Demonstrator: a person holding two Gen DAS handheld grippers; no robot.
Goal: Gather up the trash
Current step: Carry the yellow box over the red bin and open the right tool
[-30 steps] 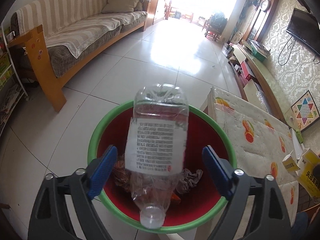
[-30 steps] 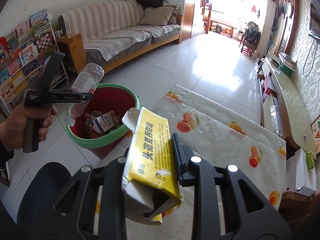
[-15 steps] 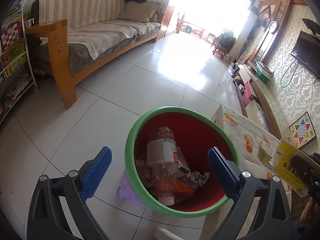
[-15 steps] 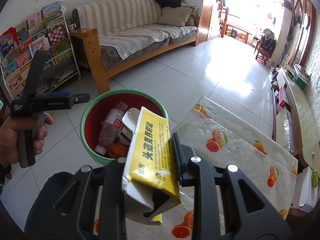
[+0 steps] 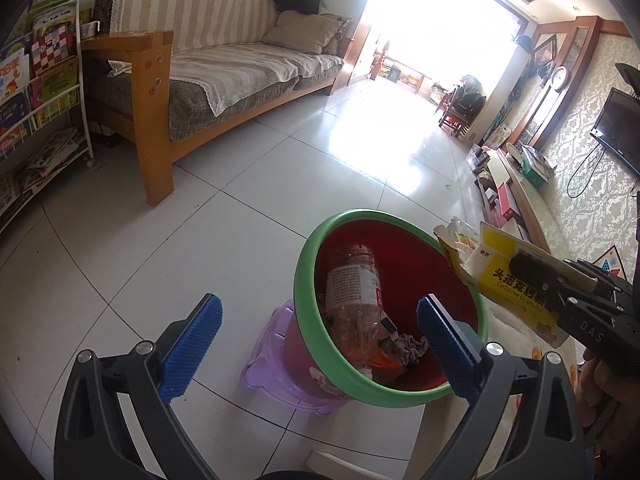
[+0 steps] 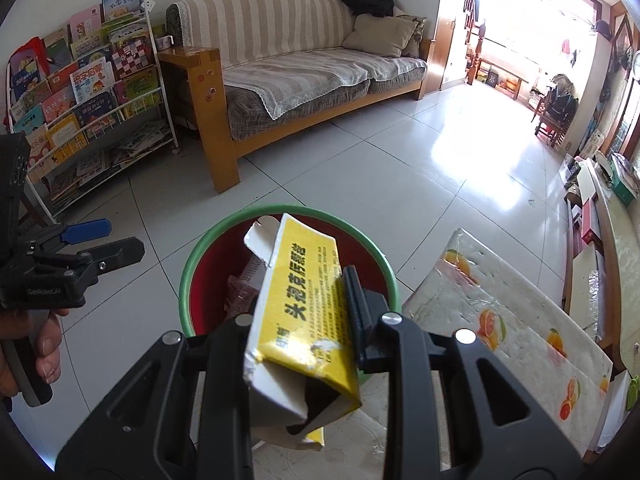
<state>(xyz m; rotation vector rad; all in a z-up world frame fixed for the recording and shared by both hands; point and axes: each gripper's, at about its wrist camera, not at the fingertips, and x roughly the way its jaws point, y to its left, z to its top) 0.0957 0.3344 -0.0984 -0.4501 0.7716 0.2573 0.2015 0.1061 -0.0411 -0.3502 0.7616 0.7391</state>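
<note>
The right gripper (image 6: 304,320) clamps a torn yellow cardboard medicine box (image 6: 298,300) above the green-rimmed red plastic bin (image 5: 304,280). At nine o'clock, the left gripper (image 5: 316,344) hangs with fingers wide, empty.

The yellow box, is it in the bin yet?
Not yet. The yellow box is pinched in the right gripper, held above the bin. Its flap is torn open.

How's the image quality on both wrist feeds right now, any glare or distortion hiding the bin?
Left wrist: doorway blown out, floor glare beyond the bin, bottle inside readable. Right wrist: similar backlight, strong fisheye curvature; yellow box in the right gripper covers much of the bin.
</note>
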